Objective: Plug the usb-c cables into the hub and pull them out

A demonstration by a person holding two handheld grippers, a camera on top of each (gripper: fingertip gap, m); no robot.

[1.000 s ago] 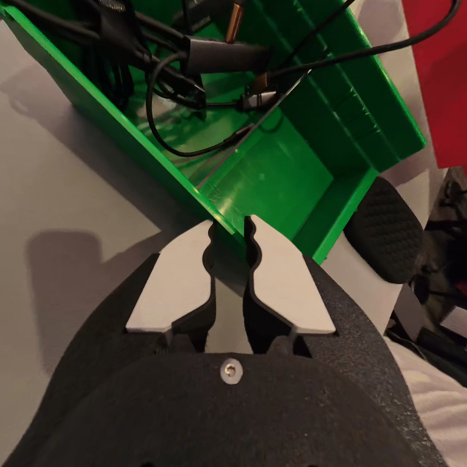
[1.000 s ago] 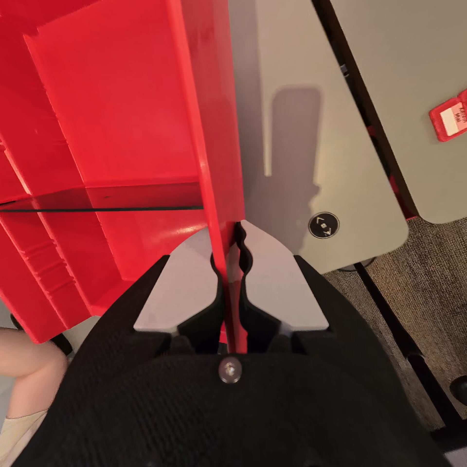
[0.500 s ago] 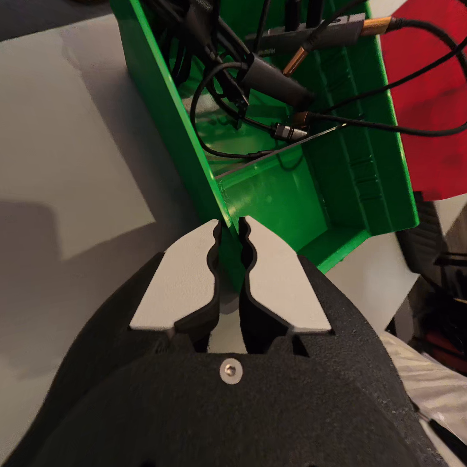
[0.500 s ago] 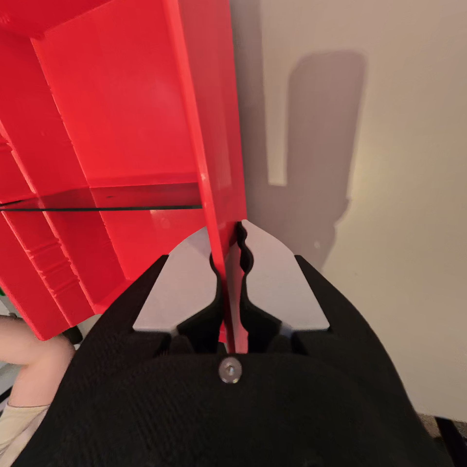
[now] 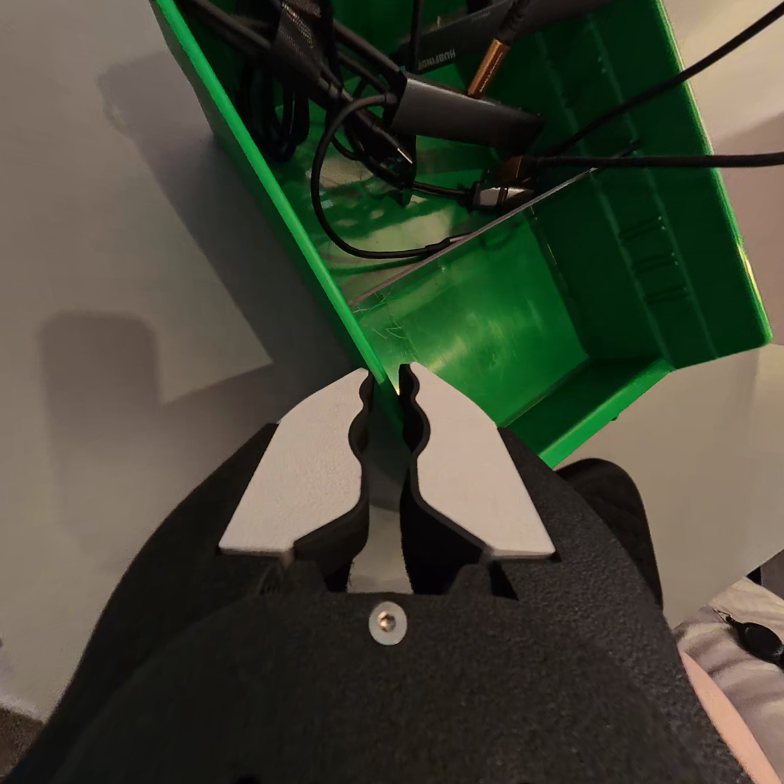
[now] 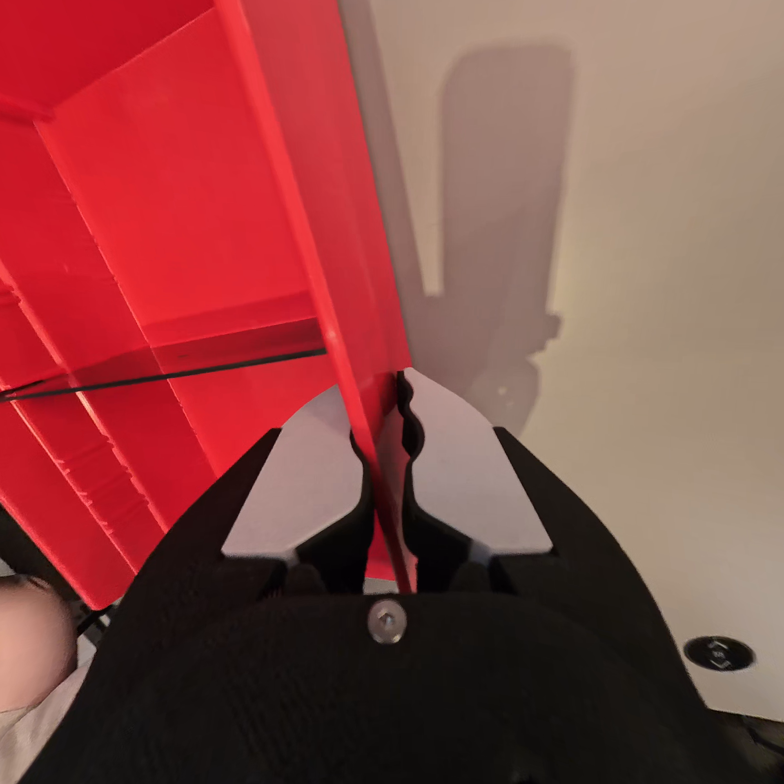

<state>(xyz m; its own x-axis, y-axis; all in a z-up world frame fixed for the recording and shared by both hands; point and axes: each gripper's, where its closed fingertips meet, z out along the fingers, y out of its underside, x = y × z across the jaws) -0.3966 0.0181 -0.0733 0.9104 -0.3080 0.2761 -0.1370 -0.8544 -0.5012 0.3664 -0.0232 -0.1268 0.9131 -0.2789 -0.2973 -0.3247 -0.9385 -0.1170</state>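
In the left wrist view my left gripper (image 5: 385,373) is shut on the left wall of a green bin (image 5: 721,271) near its front corner. The bin's far compartment holds a grey USB hub (image 5: 462,116), several black cables (image 5: 335,220), and plugs with silver (image 5: 494,196) and copper (image 5: 488,70) ends. A clear divider (image 5: 471,239) splits the bin; the near compartment is empty. In the right wrist view my right gripper (image 6: 377,382) is shut on the right wall of an empty red bin (image 6: 169,203).
Both bins are over a pale grey table (image 5: 106,254). A dark divider (image 6: 169,367) crosses the red bin. A round black button (image 6: 719,659) sits near the table's edge at the lower right. A person's arm (image 6: 29,623) shows at the lower left. The grippers' ends are close to 75 cm from one another.
The green bin has swung in the left wrist view and the red bin beyond it has left that view. In the right wrist view the red bin has shifted over the table, and the table edge now shows at the lower right.
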